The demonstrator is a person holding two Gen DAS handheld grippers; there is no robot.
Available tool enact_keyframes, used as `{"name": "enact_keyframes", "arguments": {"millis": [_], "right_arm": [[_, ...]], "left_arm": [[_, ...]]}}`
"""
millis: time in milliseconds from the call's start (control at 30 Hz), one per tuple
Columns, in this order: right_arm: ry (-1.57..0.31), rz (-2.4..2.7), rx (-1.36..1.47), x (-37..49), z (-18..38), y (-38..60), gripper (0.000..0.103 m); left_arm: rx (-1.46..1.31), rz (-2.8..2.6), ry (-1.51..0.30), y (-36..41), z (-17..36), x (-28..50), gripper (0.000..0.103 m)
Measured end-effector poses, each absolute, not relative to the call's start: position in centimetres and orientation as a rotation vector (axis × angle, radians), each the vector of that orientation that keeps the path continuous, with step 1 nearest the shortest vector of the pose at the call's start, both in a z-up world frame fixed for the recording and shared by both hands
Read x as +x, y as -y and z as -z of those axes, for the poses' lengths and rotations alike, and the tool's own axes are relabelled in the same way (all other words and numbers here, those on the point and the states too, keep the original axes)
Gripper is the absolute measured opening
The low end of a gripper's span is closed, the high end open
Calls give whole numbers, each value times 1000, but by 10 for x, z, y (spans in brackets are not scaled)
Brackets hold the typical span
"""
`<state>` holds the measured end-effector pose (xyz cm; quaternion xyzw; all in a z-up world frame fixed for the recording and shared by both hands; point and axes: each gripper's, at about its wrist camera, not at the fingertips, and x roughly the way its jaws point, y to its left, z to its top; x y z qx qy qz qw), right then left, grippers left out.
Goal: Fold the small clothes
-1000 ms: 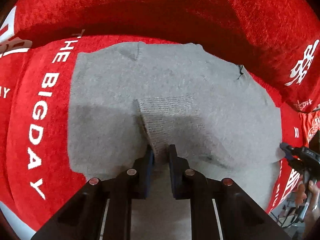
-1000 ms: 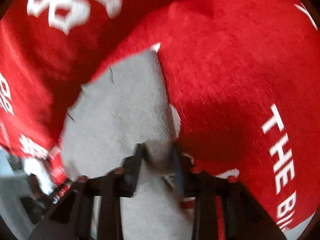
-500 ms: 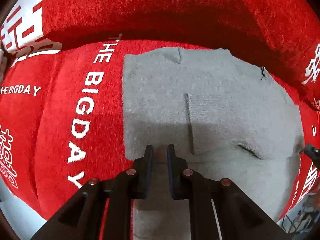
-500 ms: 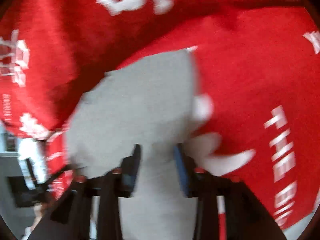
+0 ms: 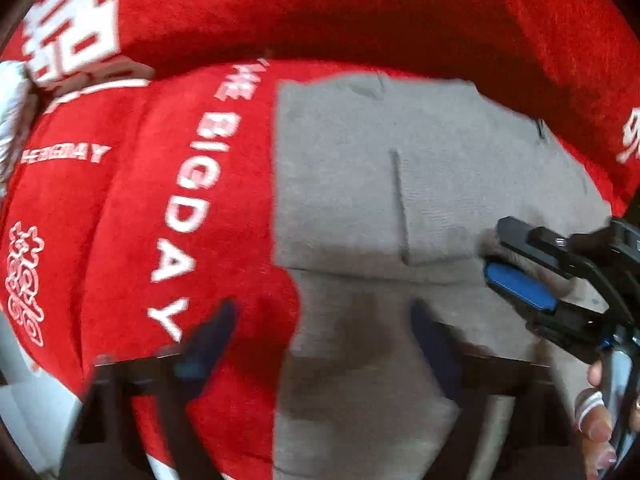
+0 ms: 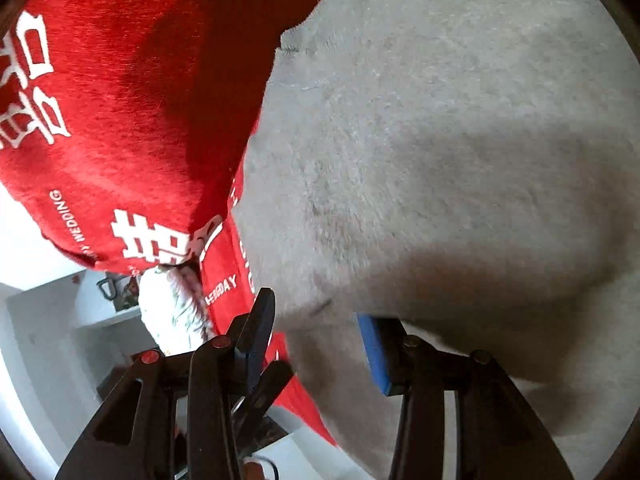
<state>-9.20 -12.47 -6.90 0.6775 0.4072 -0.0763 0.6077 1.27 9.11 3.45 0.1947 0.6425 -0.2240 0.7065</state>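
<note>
We logged the left gripper (image 5: 320, 336) opening wide, nothing pinched, above the grey garment (image 5: 400, 184) on the red cover (image 5: 120, 240); right gripper (image 6: 316, 340) parted, gripping nothing.

Even daylight, soft shadows, motion blur, fisheye-dark corners.

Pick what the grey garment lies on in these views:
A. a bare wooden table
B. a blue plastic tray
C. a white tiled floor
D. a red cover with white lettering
D: the grey garment lies flat on the red cover, printed with white letters.
</note>
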Motion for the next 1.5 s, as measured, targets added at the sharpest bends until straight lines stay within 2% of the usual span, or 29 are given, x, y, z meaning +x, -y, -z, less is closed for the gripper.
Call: {"name": "enact_keyframes", "arguments": {"millis": [67, 100, 133, 167, 500, 633, 700, 767, 800, 833, 1100, 1233, 1500], "right_arm": [[-947, 198, 1578, -85, 72, 125, 47], [-947, 204, 1586, -84, 73, 125, 39], [-957, 211, 1581, -83, 74, 125, 15], [-961, 211, 1574, -83, 73, 123, 8], [-970, 189, 1635, -89, 89, 107, 8], [-1056, 157, 1553, -89, 77, 106, 10], [-1112, 141, 1479, -91, 67, 103, 15], [-1127, 142, 1457, -101, 60, 104, 32], [-1123, 147, 1468, -109, 57, 106, 48], [-1120, 153, 1481, -116, 55, 109, 52], [-1146, 221, 1419, -172, 28, 139, 54], [-1151, 253, 1364, -197, 14, 157, 68], [-1183, 297, 1322, -230, 5, 181, 74]], "left_arm": [[427, 497, -1424, -98, -38, 14, 93], [419, 492, -1429, -101, -38, 15, 93], [410, 488, -1436, -103, -38, 17, 93], [401, 483, -1445, -107, -37, 18, 93], [420, 439, -1451, -116, -32, 26, 93], [430, 451, -1464, -111, -31, 22, 93], [439, 456, -1473, -106, -32, 18, 93], [455, 462, -1474, -99, -34, 12, 93], [459, 467, -1475, -96, -35, 9, 93], [462, 472, -1476, -94, -36, 6, 93], [487, 519, -1502, -69, -46, -18, 93], [500, 535, -1518, -58, -49, -30, 93], [554, 571, -1536, -36, -51, -54, 93]]}}
